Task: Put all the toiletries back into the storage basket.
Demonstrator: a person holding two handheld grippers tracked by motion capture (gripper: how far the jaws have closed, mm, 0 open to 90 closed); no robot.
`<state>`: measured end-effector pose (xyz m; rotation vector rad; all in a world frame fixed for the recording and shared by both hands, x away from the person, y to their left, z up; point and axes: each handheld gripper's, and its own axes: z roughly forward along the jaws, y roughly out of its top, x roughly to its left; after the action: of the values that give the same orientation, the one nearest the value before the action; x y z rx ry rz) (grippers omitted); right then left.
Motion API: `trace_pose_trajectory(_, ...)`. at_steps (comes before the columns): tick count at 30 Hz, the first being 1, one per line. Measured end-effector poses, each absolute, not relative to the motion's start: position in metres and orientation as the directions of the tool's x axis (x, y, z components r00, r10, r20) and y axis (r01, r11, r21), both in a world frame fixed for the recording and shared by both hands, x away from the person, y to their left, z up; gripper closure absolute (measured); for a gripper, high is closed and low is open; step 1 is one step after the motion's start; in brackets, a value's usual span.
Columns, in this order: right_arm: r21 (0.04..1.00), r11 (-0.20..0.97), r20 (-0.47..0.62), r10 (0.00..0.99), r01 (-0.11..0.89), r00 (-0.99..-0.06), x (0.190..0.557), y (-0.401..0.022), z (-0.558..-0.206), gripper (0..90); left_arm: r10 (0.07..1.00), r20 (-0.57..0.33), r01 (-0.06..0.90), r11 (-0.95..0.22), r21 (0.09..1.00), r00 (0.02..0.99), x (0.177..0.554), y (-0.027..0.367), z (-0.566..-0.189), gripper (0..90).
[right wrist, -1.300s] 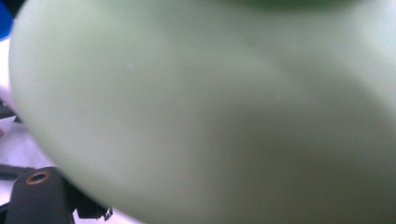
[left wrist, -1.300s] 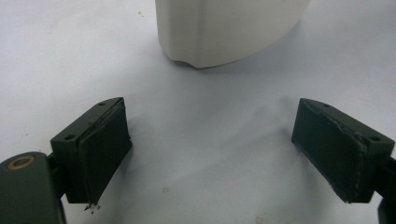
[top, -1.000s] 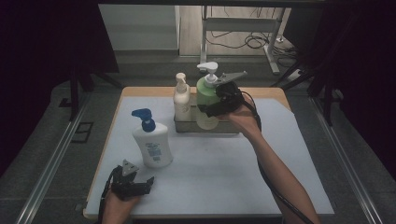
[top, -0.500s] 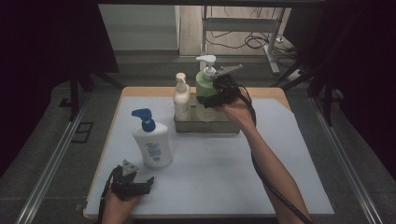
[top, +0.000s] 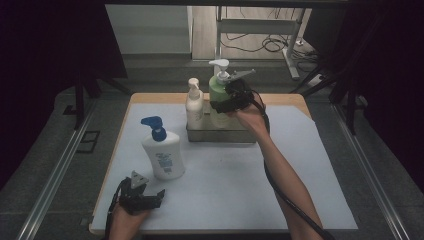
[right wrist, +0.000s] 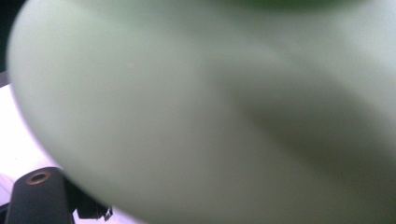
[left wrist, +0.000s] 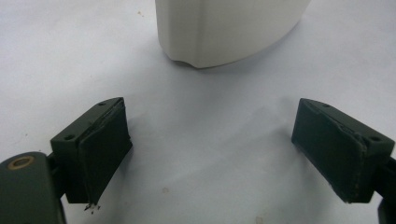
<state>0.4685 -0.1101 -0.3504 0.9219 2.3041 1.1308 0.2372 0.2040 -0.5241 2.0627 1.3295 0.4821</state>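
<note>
Right tongs: closed around the body of the green pump bottle, gripping it from the side. In the right gripper view the bottle's pale green wall sits hard against the camera, blurred, between the jaws. The bottle stands upright in the metal tray at the far middle of the surface, its white pump head above the tongs. Whether its base rests on the tray floor cannot be told.

A slim white pump bottle stands upright in the same tray, just beside the green one on its left.

Left tongs: at the near left edge of the surface, jaws spread wide with nothing between them. In the left gripper view both pads flank bare white surface, and the base of the white bottle with the blue pump stands just ahead of the tips, apart from them. In the high view that bottle is upright, well apart from the tray.
</note>
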Motion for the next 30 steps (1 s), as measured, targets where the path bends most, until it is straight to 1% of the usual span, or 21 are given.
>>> trace_pose_trajectory(7,0.796,0.464,-0.07,0.71,0.39,-0.701,0.473,-0.107,-0.363,12.6,0.905,-0.031,0.675,-0.293,0.678,0.425,0.237,0.204,-0.524,10.8)
trace_pose_trajectory(30,0.773,0.478,-0.046,0.698,0.418,-0.714,0.478,-0.109,-0.38,12.7,0.905,-0.032,0.675,-0.292,0.678,0.424,0.237,0.204,-0.524,10.8)
